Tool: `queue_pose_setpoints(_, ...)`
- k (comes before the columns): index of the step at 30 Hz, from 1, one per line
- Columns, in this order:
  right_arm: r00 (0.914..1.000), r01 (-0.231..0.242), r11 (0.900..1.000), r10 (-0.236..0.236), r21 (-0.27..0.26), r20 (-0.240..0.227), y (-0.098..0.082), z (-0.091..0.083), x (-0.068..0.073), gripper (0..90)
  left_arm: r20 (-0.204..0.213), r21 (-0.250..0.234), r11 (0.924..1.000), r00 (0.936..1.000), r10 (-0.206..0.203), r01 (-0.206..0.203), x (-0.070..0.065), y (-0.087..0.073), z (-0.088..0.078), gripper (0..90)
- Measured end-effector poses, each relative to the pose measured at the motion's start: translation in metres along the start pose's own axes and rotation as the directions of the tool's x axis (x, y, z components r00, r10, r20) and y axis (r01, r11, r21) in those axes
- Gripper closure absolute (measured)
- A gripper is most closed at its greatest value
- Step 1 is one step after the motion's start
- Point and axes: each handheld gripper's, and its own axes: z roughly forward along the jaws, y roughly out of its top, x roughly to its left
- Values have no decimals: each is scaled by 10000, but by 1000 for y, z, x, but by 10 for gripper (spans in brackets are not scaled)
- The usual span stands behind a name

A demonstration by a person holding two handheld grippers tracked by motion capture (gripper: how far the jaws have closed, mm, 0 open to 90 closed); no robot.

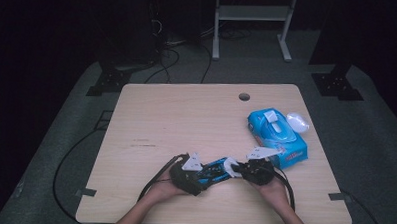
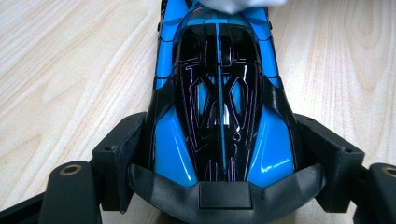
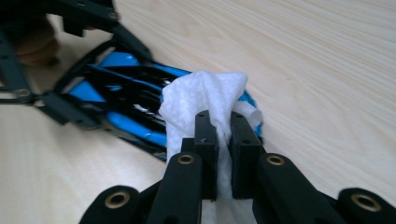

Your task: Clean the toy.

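Sitting btwn left gripper (image 2: 219, 186) fingers, toy car (image 2: 217, 107); right gripper (image 3: 223, 135) pinching wipe (image 3: 201, 98).

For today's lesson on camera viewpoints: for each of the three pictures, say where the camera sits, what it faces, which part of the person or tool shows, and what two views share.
High view: above the person's side, looking forward and down on the table; forearms, left gripper and right gripper show.
Left gripper view: on the left gripper, facing along the blue toy car clamped in its jaws.
Right gripper view: on the right gripper, facing the white wipe it pinches against the car.
Both gripper views share the car and wipe.
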Motion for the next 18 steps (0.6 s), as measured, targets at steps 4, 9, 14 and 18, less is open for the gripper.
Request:
queue_pose_setpoints(4,9995,232,9997,-234,77,226,-2,-3,-1,832,17,-12,10000,10000,-31,31,0,0,0,239)
queue_pose_setpoints(9,9984,-158,9995,143,281,552,-10,-5,-12,834,40,-33,10000,10000,-60,60,0,0,0,239)
queue_pose_setpoints(14,9997,245,9997,-244,-84,69,-4,-4,2,833,64,-9,10000,10000,-41,41,1,0,0,239)
queue_pose_setpoints(18,9992,166,9998,-171,134,357,-3,-1,-5,833,51,-29,10000,10000,-59,59,0,0,0,239)
